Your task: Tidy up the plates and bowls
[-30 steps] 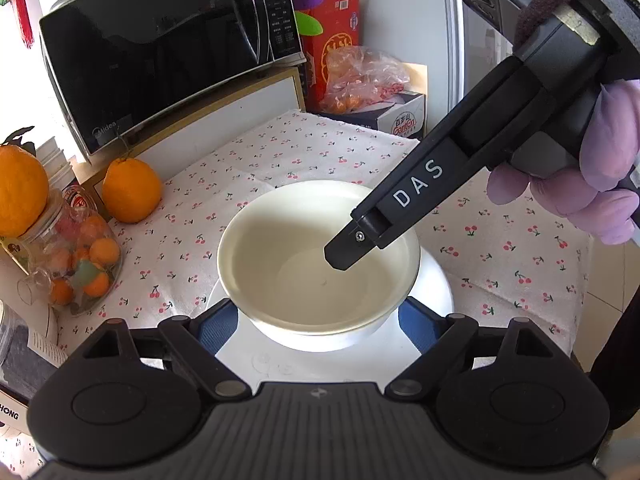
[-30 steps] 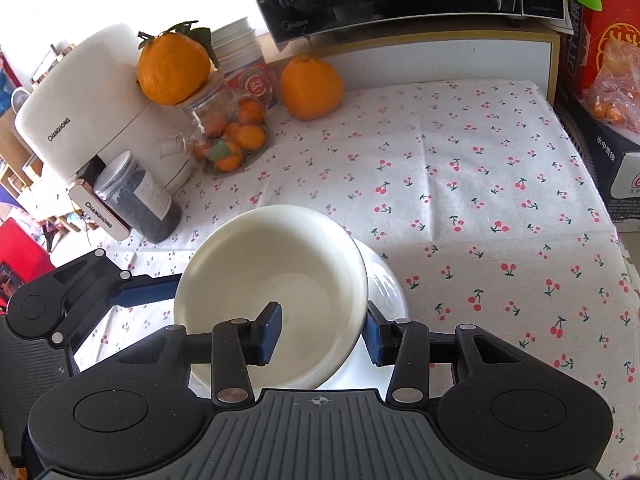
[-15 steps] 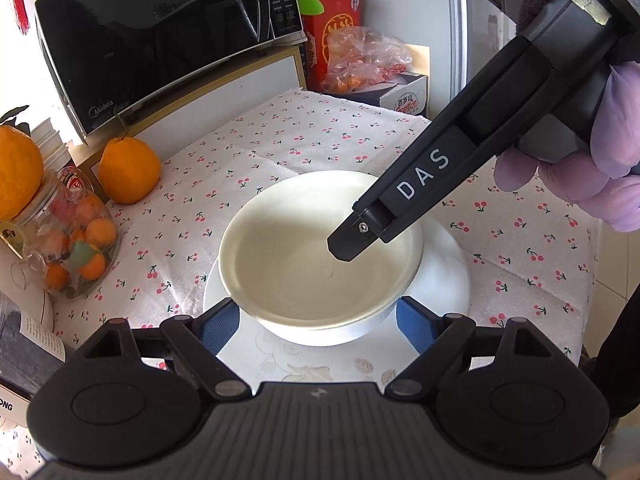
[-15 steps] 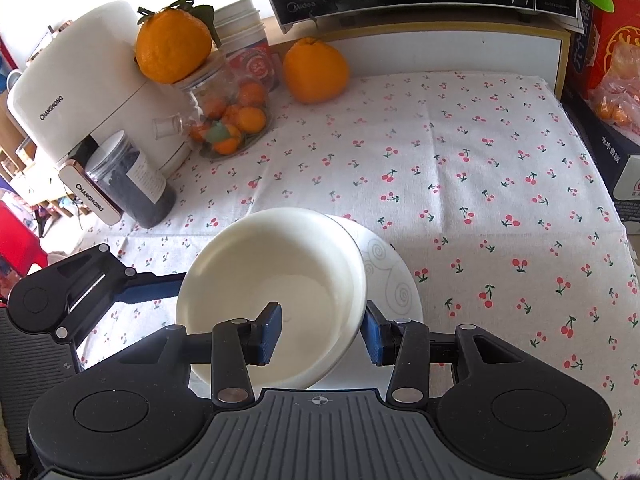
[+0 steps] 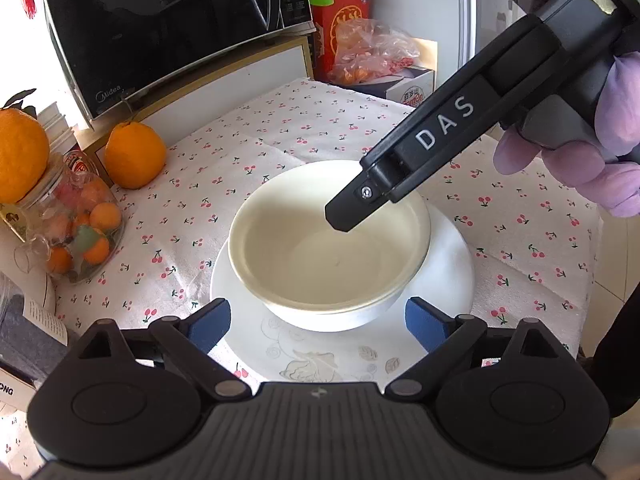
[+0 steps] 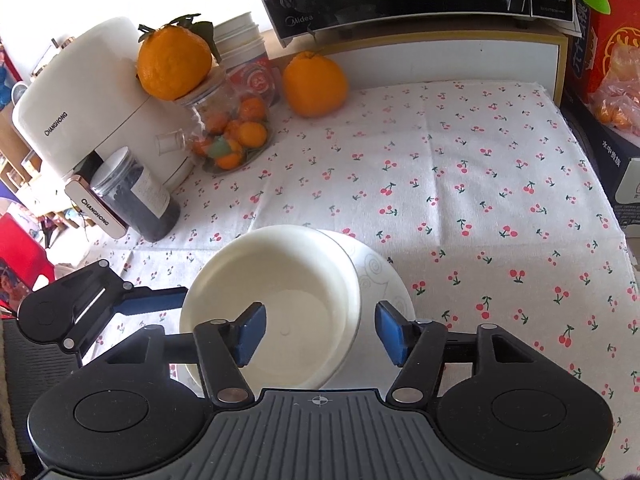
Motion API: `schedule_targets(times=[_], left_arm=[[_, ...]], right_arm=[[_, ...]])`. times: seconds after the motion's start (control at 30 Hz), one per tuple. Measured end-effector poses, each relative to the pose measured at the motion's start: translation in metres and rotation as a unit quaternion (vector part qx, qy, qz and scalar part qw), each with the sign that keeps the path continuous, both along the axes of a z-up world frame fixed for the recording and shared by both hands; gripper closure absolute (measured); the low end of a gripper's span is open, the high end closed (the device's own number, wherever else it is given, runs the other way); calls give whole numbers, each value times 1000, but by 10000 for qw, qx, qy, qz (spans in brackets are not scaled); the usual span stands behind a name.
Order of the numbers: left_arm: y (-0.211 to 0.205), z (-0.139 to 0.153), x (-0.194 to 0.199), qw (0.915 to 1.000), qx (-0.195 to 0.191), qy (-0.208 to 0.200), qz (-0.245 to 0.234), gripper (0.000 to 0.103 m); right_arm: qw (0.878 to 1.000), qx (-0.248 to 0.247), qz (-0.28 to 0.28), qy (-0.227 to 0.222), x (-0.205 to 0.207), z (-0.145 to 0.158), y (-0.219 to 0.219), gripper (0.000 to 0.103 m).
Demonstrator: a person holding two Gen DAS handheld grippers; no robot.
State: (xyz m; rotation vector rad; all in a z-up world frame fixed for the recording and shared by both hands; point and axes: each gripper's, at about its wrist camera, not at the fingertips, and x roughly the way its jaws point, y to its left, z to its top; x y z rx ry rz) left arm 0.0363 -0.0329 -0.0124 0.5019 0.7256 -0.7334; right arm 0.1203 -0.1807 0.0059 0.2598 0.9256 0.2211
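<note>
A cream bowl (image 5: 328, 248) sits on a white plate (image 5: 444, 280) with a faint leaf pattern, on the cherry-print tablecloth. My left gripper (image 5: 316, 322) is wide and still opening, its blue pads flanking the bowl's near wall without touching it. In the right wrist view the bowl (image 6: 280, 300) and plate (image 6: 386, 280) lie just below my right gripper (image 6: 320, 334). Its jaws are opening: one pad is inside the bowl, the other outside, both clear of the rim. A gloved hand (image 5: 600, 160) holds the right gripper above the bowl.
A microwave (image 5: 168, 20) stands on a shelf at the back, with an orange (image 6: 314, 84) in front of it. A glass jar of small oranges (image 6: 228, 136), a dark jar (image 6: 140, 200) and a white appliance (image 6: 80, 108) line the left. Boxes and a bag of fruit (image 5: 372, 52) sit at the right.
The right jaws have spread off the bowl's rim, which they were pinching before. The left pads stand a little wider. Bowl and plate stay where they were.
</note>
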Motion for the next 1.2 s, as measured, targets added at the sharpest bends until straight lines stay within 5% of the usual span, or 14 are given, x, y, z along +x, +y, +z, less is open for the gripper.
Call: schedule_targets(times=[0.2, 0.43, 0.7, 1.0, 1.2], left_arm=[[12, 15, -10, 9997, -195, 54, 111, 5], [18, 34, -25, 9935, -359, 50, 1083, 2], [23, 39, -42, 9700, -592, 423, 2321, 1], [17, 41, -51, 9553, -419, 202, 2919, 0], [17, 34, -46, 9425, -487, 426, 3279, 0]], right_arm=[[9995, -76, -172, -265, -10, 14, -17, 23], [9980, -143, -537, -286, -38, 22, -31, 19], [9952, -654, -684, -252, -70, 24, -17, 18], [9915, -978, -819, -262, -90, 18, -13, 14], [9918, -907, -881, -171, -91, 18, -13, 12]])
